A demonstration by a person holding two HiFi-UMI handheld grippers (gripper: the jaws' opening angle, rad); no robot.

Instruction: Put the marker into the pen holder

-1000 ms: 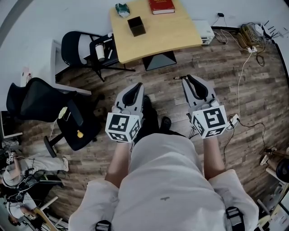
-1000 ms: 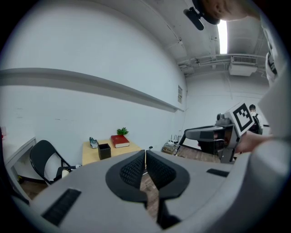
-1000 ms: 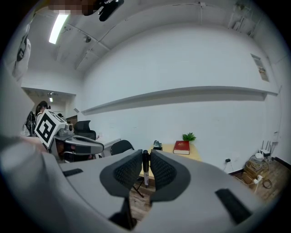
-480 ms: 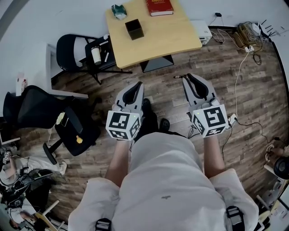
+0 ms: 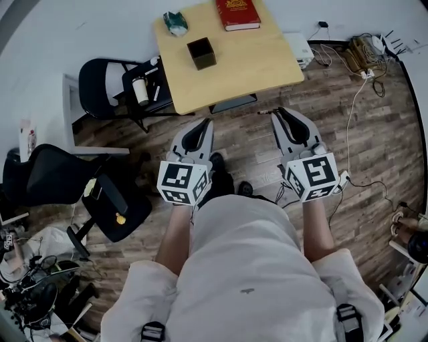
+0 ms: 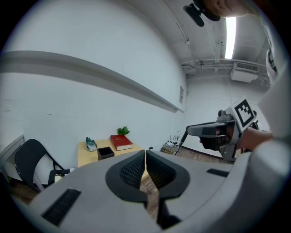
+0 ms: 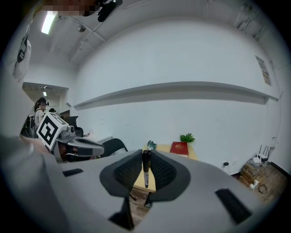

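The right gripper (image 7: pixel 145 154) pinches the marker (image 7: pixel 145 172) between its pads. The left gripper (image 6: pixel 145 157) is closed on nothing. Both are well short of the pen holder (image 5: pixel 201 53). The pinch looks slim, I think, so the marker could twist and catch the holder's rim.

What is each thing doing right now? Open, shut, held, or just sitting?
Left gripper: shut, empty.
Right gripper: shut on the marker.
Marker: clamped in the right gripper.
Pen holder: standing on the table, top open.
Book: closed, lying flat on the table.
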